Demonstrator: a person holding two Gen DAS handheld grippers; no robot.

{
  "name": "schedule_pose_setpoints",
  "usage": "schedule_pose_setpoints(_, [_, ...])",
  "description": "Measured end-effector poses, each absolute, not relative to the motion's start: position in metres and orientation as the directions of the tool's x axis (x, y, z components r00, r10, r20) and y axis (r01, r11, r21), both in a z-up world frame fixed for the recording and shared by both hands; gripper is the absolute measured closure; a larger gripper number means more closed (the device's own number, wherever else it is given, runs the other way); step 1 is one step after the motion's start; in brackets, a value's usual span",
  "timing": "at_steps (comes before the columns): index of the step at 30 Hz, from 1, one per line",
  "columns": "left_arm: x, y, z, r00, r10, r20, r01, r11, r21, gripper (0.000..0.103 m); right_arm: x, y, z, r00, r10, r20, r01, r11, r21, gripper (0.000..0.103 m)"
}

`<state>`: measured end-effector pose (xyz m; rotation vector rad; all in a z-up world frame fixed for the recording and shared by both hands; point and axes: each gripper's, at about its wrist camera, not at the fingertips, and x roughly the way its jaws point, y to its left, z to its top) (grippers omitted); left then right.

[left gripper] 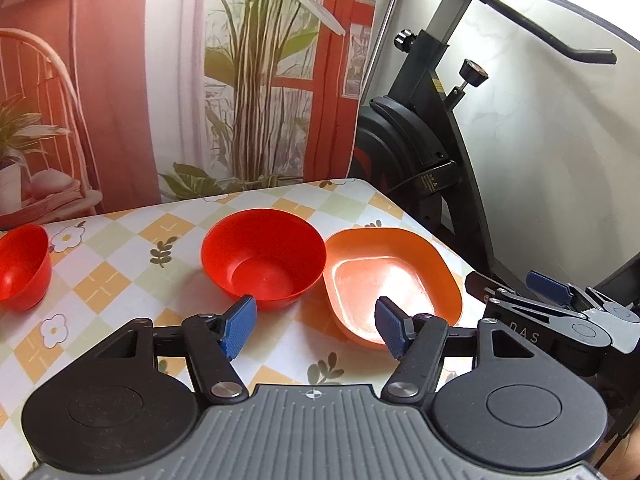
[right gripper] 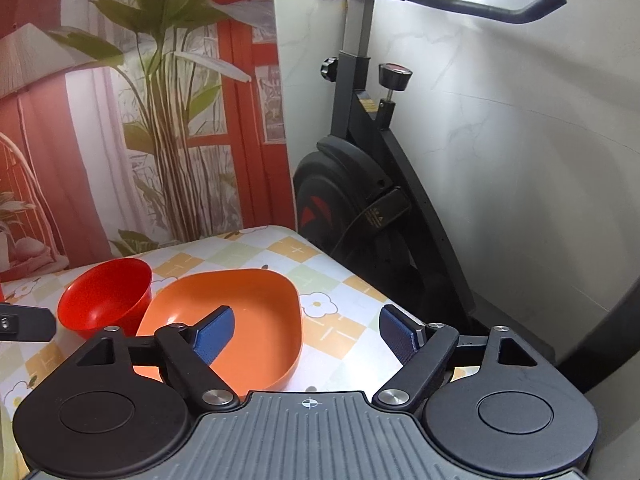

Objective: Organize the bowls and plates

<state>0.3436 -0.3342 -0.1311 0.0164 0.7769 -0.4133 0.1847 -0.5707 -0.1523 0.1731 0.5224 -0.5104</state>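
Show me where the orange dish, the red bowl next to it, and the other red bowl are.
orange dish (right gripper: 256,300), right wrist view, on its inner floor.
red bowl next to it (left gripper: 260,256), left wrist view, on its inside wall.
other red bowl (left gripper: 20,268), left wrist view, at the left edge, on its inside wall.

Red bowl (left gripper: 263,258) and orange plate (left gripper: 390,280) touch at the rims; no gap between them. Bare tabletop (left gripper: 120,280) lies open between the red bowl and a second red bowl (left gripper: 24,266) at far left. Exercise bike (right gripper: 360,200) blocks the tabletop's right edge.
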Motion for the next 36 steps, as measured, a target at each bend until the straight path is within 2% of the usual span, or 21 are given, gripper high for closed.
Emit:
schedule_pose_setpoints(4, [0.362,-0.351,-0.15,0.595,-0.351,-0.723,0.353,0.922,-0.157,0.044,0.205,-0.581,-0.171,0.745,-0.4,-0.534,0.482,0.876,0.015,0.039])
schedule_pose_setpoints(6, [0.369,-0.357,-0.159,0.579,-0.337,-0.742,0.337,0.928,-0.158,0.045,0.211,-0.585,-0.179,0.737,-0.396,-0.548,0.487,0.873,0.023,0.049])
schedule_pose_setpoints(14, [0.38,-0.373,-0.182,0.562,-0.305,-0.769,0.318,0.938,-0.14,0.051,0.216,-0.595,-0.2,0.731,-0.378,-0.568,0.5,0.863,0.069,0.066])
schedule_pose_setpoints(17, [0.385,-0.376,-0.188,0.56,-0.28,-0.78,0.308,0.944,-0.118,0.059,0.217,-0.597,-0.202,0.73,-0.372,-0.573,0.502,0.861,0.081,0.074])
schedule_pose_setpoints(20, [0.392,-0.374,-0.193,0.545,-0.292,-0.786,0.293,0.945,-0.149,0.07,0.219,-0.597,-0.204,0.729,-0.365,-0.579,0.499,0.863,0.084,0.08])
schedule_pose_setpoints(22, [0.394,-0.372,-0.195,0.54,-0.321,-0.778,0.298,0.938,-0.18,0.082,0.219,-0.598,-0.205,0.731,-0.357,-0.582,0.495,0.864,0.092,0.085])
schedule_pose_setpoints(24, [0.392,-0.374,-0.195,0.541,-0.343,-0.768,0.325,0.927,-0.186,0.089,0.218,-0.597,-0.204,0.736,-0.345,-0.583,0.484,0.87,0.097,0.092])
schedule_pose_setpoints(25, [0.391,-0.375,-0.195,0.544,-0.34,-0.767,0.33,0.927,-0.177,0.089,0.219,-0.595,-0.204,0.738,-0.339,-0.583,0.476,0.874,0.095,0.094])
schedule_pose_setpoints(36, [0.369,-0.365,-0.186,0.523,-0.373,-0.767,0.373,0.909,-0.187,0.089,0.196,-0.578,-0.187,0.723,-0.367,-0.585,0.527,0.841,0.124,0.097])
